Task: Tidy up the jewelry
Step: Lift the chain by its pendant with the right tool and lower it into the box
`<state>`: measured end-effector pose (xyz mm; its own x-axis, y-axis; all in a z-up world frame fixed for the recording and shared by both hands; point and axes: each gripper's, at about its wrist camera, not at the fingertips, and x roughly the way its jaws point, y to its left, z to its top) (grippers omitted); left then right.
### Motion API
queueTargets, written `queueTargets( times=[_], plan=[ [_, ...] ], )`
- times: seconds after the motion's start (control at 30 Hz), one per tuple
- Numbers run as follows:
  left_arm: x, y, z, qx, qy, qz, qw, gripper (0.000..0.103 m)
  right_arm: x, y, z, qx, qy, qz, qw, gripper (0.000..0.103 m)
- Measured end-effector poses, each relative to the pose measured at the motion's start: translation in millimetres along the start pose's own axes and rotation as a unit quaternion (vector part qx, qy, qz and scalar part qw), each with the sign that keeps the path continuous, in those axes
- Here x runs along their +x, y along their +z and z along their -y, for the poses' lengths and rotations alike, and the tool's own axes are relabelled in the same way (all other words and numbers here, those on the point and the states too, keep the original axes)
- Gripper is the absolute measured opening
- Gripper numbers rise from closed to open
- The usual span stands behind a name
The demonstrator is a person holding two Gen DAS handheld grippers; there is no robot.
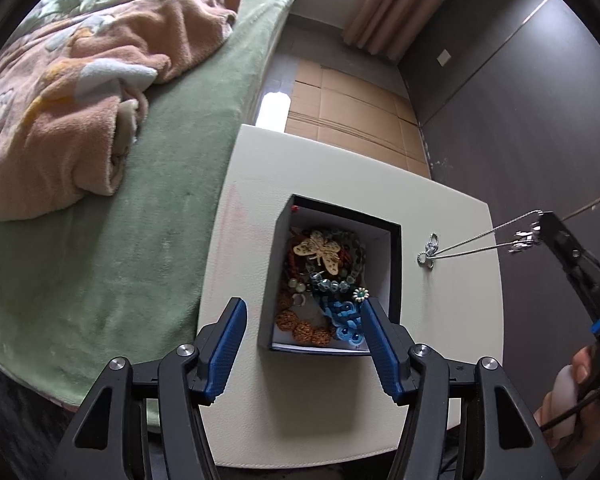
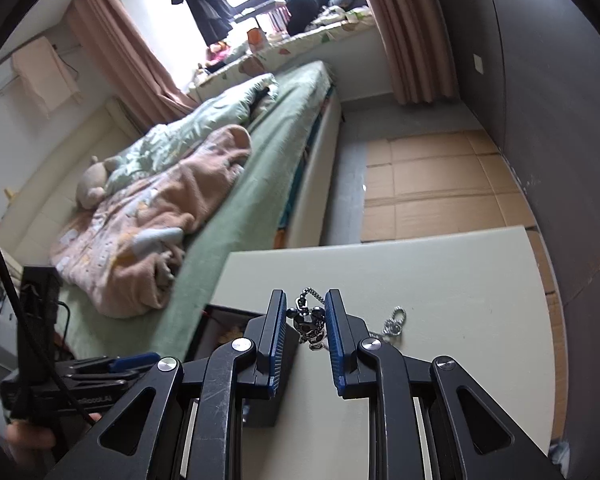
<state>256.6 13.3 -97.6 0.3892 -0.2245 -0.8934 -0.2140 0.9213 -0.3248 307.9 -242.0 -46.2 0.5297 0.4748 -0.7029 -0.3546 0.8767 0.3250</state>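
A bed (image 1: 148, 208) lies left of the white table (image 1: 340, 392). The left hand-held gripper (image 1: 304, 320) hangs spread over the full box (image 1: 276, 280). The right hand-held gripper (image 2: 305, 320) pinches a necklace (image 1: 472, 242), its far end on the table; the pendant (image 2: 311, 322) is hard to make out.

Your 2 grippers, the left gripper (image 1: 303, 320) and right gripper (image 2: 305, 312), are black with ribbed blue pads (image 1: 227, 350), silver screws and trailing black cables.

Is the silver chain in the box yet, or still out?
Out. The right gripper holds one end of the chain; its ring end lies on the table, beside the box.
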Motion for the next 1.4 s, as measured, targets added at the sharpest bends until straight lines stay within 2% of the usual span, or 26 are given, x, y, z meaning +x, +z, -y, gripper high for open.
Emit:
queueTargets(
  times=[0.2,0.47,0.77,0.97,1.4],
  plan=[
    [-23.6,-1.6,-17.4,-0.01,-0.004,0.016,0.9998,0.061,-29.2,23.2,-25.6,-0.014,0.018,0.041,0.999,0.021],
    [-48.1,-7.0,-41.4,-0.033,-0.023,0.034,0.9986,0.061,-76.3,54.3,-85.0,-0.06,0.012,0.089,0.994,0.021],
    [-66.2,-14.9,-64.2,-0.051,-0.039,0.046,0.9969,0.061,-97.8,58.8,-158.6,-0.126,0.014,0.104,0.986,0.021],
    [-68.4,-19.3,-75.4,-0.058,-0.043,0.046,0.9963,0.061,-79.6,46.1,-168.7,-0.132,0.01,0.082,0.988,0.021],
    [-65.8,-22.1,-80.9,-0.065,-0.049,0.043,0.9958,0.061,-21.5,9.3,-164.0,-0.108,0.019,-0.002,0.994,0.021]
  ],
)
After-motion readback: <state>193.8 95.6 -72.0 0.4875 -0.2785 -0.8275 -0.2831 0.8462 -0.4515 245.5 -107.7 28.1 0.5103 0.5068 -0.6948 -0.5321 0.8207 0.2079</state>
